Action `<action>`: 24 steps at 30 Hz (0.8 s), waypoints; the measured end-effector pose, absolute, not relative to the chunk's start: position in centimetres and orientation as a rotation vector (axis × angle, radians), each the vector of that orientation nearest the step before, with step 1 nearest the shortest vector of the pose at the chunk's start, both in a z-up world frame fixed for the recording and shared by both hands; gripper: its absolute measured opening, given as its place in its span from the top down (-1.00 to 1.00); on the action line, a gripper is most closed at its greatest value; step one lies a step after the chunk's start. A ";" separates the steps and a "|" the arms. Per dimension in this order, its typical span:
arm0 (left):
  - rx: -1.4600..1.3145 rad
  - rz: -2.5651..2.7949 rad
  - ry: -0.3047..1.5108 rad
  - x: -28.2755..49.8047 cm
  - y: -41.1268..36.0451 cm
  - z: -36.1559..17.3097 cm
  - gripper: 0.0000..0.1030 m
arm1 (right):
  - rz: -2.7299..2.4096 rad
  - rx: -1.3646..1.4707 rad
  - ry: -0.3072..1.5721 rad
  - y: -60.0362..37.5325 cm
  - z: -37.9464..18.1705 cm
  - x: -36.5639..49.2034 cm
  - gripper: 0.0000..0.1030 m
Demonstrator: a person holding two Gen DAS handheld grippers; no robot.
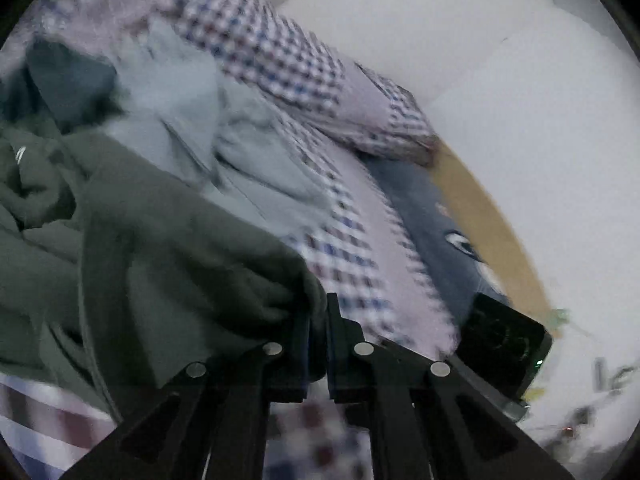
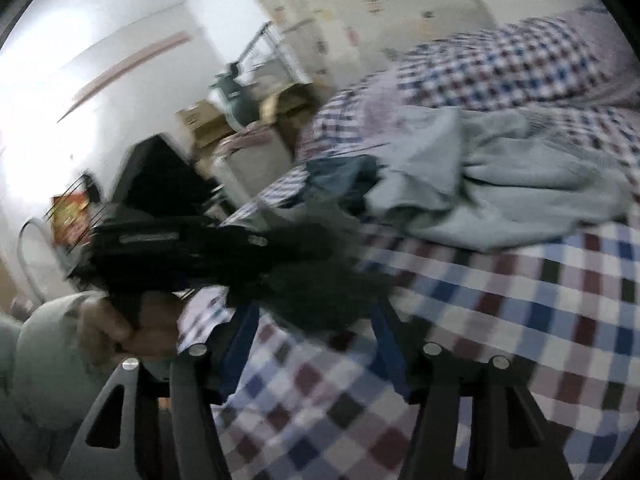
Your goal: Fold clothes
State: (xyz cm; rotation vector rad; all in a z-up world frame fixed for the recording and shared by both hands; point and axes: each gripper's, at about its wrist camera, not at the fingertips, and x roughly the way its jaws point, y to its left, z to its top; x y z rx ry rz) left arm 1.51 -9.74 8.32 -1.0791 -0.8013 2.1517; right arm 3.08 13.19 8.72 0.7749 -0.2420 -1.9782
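My left gripper (image 1: 318, 320) is shut on an edge of a dark green garment (image 1: 160, 248), which bunches away to the left over the checked bedsheet (image 1: 352, 272). A crumpled light blue garment (image 1: 188, 108) lies beyond it. In the right wrist view my right gripper (image 2: 312, 332) stands open, its blue-padded fingers (image 2: 242, 340) wide apart. The blurred dark garment (image 2: 316, 288) hangs just ahead of and partly between them. A hand (image 2: 116, 328) holds the left tool's black body (image 2: 160, 236) at the left. The light blue garment (image 2: 500, 196) lies further back on the bed.
A dark blue cloth (image 1: 432, 232) lies by the bed's wooden edge (image 1: 480, 216). A black boxy device with a green light (image 1: 504, 340) is at the lower right. Cardboard boxes (image 2: 208, 124) and clutter stand beyond the bed. A checked pillow (image 1: 256, 40) lies at the back.
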 end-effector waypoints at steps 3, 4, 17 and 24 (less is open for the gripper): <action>-1.113 2.022 -0.891 1.0 -10.1 7.3 0.89 | -1.949 0.761 -0.202 11.9 9.0 4.0 -0.31; -1.109 1.971 -0.921 0.9 -10.5 7.1 0.81 | -1.963 0.769 -0.185 11.5 8.8 4.0 -0.31; -0.941 2.118 -0.909 3.3 -17.4 12.0 -0.63 | -1.992 0.878 -0.259 8.7 7.0 2.1 0.87; -1.047 2.612 -0.999 3.5 -23.8 9.3 -0.63 | -2.315 0.731 -0.507 18.3 10.5 -0.1 0.98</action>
